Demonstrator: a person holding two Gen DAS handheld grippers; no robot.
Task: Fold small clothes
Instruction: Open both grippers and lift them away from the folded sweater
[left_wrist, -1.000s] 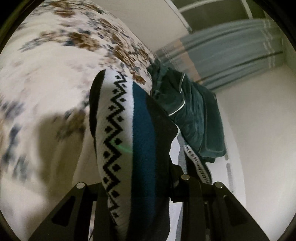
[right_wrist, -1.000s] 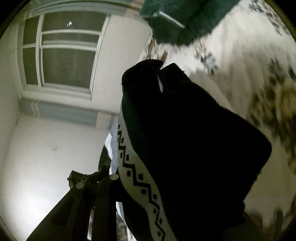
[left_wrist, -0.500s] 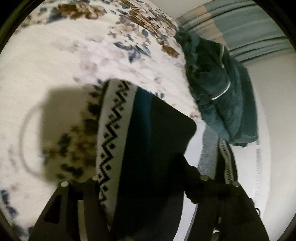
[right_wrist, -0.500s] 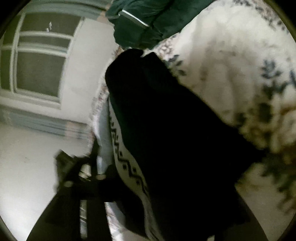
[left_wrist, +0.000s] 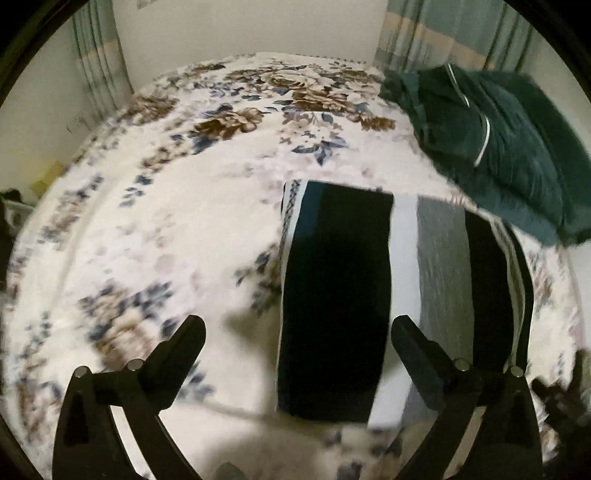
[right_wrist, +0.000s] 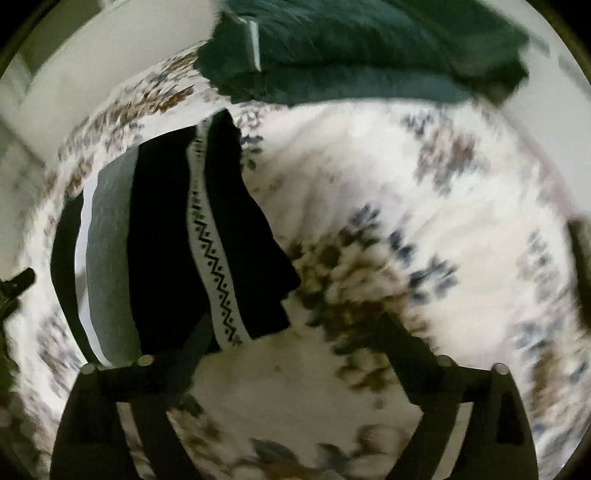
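With the striped knit garment (left_wrist: 334, 295) lying folded on the flowered bedspread (left_wrist: 166, 221), left gripper (left_wrist: 295, 343) and right gripper (right_wrist: 295, 332) opening wide and empty, lift both straight clear so neither snags the fold.

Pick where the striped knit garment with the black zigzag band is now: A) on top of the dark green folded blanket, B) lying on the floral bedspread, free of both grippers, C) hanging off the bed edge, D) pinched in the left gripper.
B: the striped knit garment lies flat on the floral bedspread, no pad of the opening left gripper or right gripper pressing it.
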